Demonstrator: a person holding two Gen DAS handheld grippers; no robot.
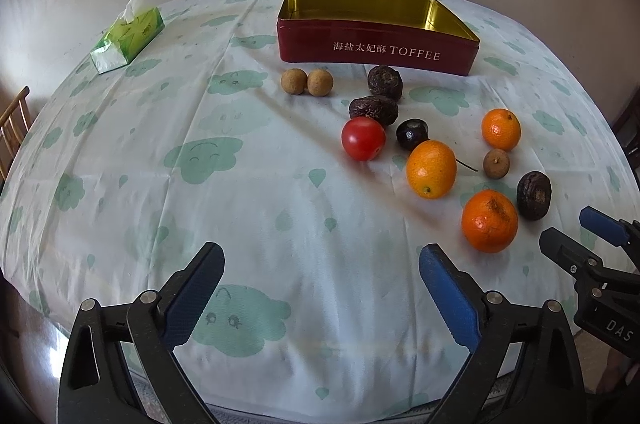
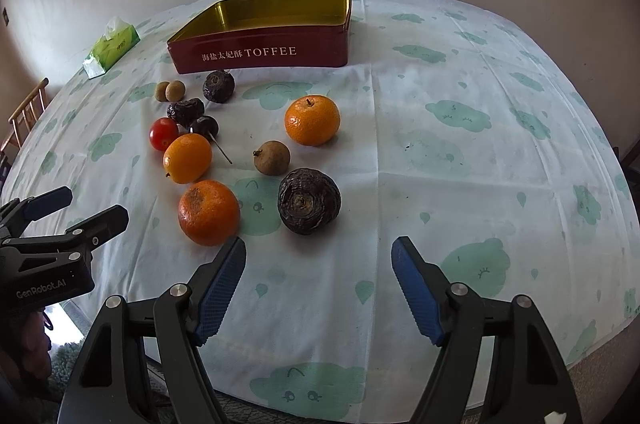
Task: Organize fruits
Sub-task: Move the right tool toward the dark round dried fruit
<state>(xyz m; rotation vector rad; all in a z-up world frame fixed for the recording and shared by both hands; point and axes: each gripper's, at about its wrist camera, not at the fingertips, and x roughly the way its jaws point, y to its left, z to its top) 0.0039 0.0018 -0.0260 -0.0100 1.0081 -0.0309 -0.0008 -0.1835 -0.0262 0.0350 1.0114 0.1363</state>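
A dark red toffee tin [image 1: 376, 53] [image 2: 260, 57] with a gold inside stands open and empty at the back of the table. In front of it lie loose fruits: two oranges [image 1: 489, 220] [image 2: 209, 212], [image 2: 312, 119], a kumquat [image 1: 431, 168] [image 2: 187, 158], a red tomato [image 1: 363, 138] [image 2: 163, 133], several dark wrinkled fruits [image 2: 309, 200] [image 1: 385, 82] and small brown longans [image 1: 294, 81] [image 2: 272, 157]. My left gripper [image 1: 322, 264] is open over bare cloth, left of the near orange. My right gripper [image 2: 320, 256] is open, just short of the near orange and a dark fruit.
A green tissue box [image 1: 128, 33] [image 2: 112, 47] sits at the far left on the cloud-print tablecloth [image 1: 240, 207]. A wooden chair [image 1: 14, 127] stands past the left edge. Each gripper shows at the side of the other's view. The table's near edge lies below the fingers.
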